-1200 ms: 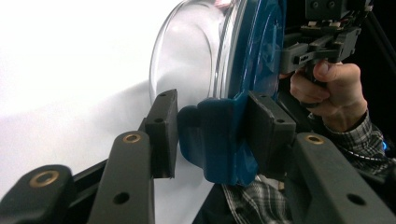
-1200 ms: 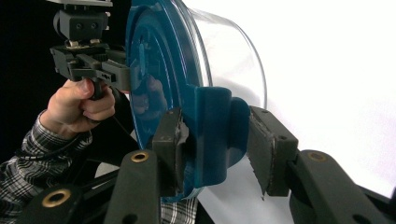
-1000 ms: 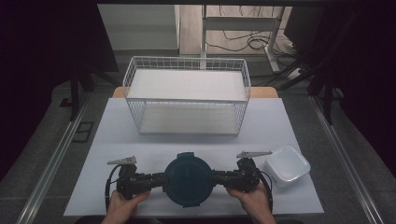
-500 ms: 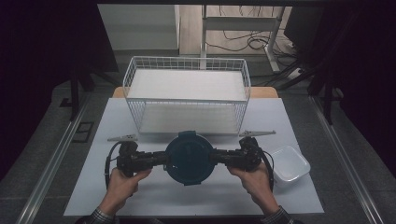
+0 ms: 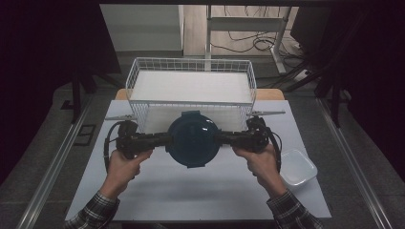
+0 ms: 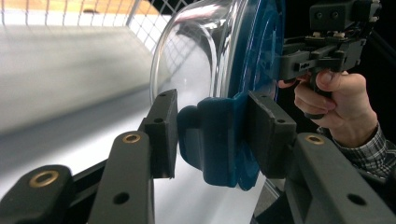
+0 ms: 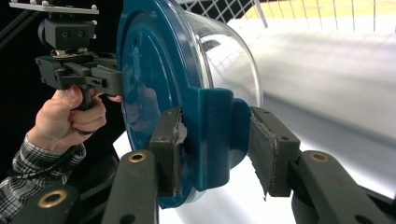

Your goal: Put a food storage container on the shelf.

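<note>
Both grippers, left [image 5: 165,139] and right [image 5: 224,138], clamp the lidded bowl [image 5: 193,138] aloft, apparently bound for the basket [image 5: 191,64], not yet in.

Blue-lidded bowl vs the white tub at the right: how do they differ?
The blue-lidded bowl is round, lidded and held off the table by the left gripper and right gripper. The white tub is rectangular, open and rests on the table. Both are small containers.

White wire basket [image 5: 191,78] behind, small white tray [image 5: 298,167] on table [image 5: 191,191].
</note>
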